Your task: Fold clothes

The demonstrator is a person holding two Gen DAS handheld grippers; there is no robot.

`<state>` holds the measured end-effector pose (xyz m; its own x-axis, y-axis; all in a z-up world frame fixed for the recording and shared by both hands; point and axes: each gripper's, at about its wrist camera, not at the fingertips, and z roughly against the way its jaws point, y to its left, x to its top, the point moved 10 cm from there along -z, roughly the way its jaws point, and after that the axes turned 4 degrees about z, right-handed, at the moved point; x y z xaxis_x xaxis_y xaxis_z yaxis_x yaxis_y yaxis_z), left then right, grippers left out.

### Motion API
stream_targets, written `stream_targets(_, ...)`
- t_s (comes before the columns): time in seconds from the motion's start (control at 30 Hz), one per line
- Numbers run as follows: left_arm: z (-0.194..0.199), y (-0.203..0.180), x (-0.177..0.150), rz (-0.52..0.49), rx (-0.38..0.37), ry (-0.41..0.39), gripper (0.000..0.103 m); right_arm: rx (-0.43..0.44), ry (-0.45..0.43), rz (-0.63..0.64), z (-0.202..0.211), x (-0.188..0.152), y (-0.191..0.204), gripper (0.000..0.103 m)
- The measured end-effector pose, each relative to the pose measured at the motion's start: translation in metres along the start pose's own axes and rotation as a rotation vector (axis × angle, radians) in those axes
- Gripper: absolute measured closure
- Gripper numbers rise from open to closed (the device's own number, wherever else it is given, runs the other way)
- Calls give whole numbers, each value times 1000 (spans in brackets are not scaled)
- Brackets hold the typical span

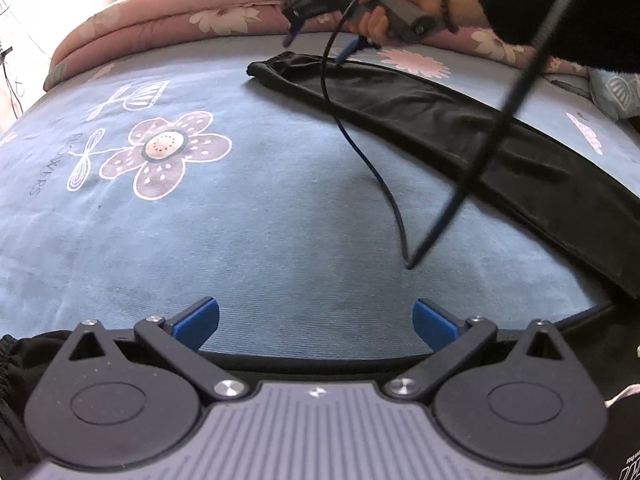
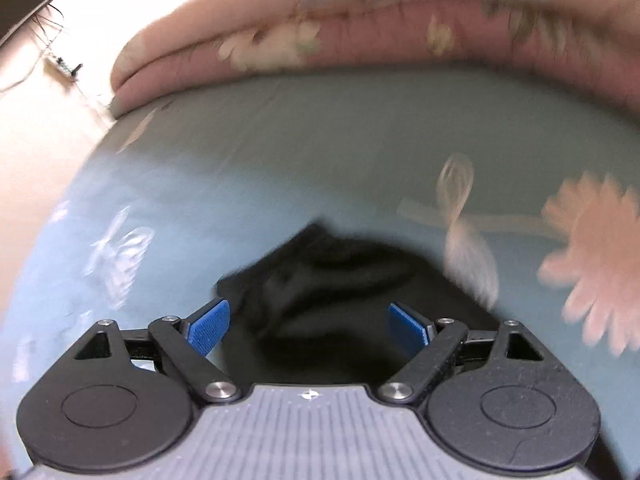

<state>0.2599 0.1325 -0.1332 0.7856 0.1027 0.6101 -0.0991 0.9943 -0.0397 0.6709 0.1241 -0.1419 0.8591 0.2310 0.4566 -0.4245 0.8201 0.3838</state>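
A long black garment [image 1: 460, 128] lies flat across the blue bed sheet [image 1: 260, 220], running from the far middle to the near right. My left gripper [image 1: 316, 324] is open over bare sheet, and a black fabric edge [image 1: 320, 360] shows just beneath its fingers. My right gripper [image 1: 318, 44], held in a person's hand [image 1: 384, 4], hovers open over the garment's far gathered end [image 1: 268, 66]. In the blurred right wrist view, that gripper [image 2: 308, 326] stands wide open with the black end [image 2: 320, 272] between and ahead of its blue pads [image 2: 210, 326], apart from them.
A folded pink floral quilt [image 1: 180, 12] [image 2: 320, 40] borders the far side of the bed. Two black cables [image 1: 384, 184] hang over the garment and sheet. A black fluffy sleeve [image 1: 560, 0] fills the top right. Floor [image 2: 36, 140] shows beyond the bed's left edge.
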Motion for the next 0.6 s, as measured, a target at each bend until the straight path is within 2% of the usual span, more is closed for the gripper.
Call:
stream_targets(0.13, 2, 0, 0, 8, -2, -5, 1, -26, 9, -40, -24, -3, -13, 12)
stream_targets(0.2, 1, 1, -2, 12, 0, -1, 1, -53, -45, 6, -34, 6, -15, 11)
stream_targets(0.3, 2, 2, -3, 14, 0, -4, 1, -112, -71, 74, -36, 13, -10, 11)
stream_targets(0.47, 1, 6, -2, 37, 4, -9, 1, -58, -67, 46, -15, 7, 7, 9)
stream_targets(0.6, -1, 7, -4, 50, 1, 4, 1, -47, -33, 63, -40, 2, 15, 9)
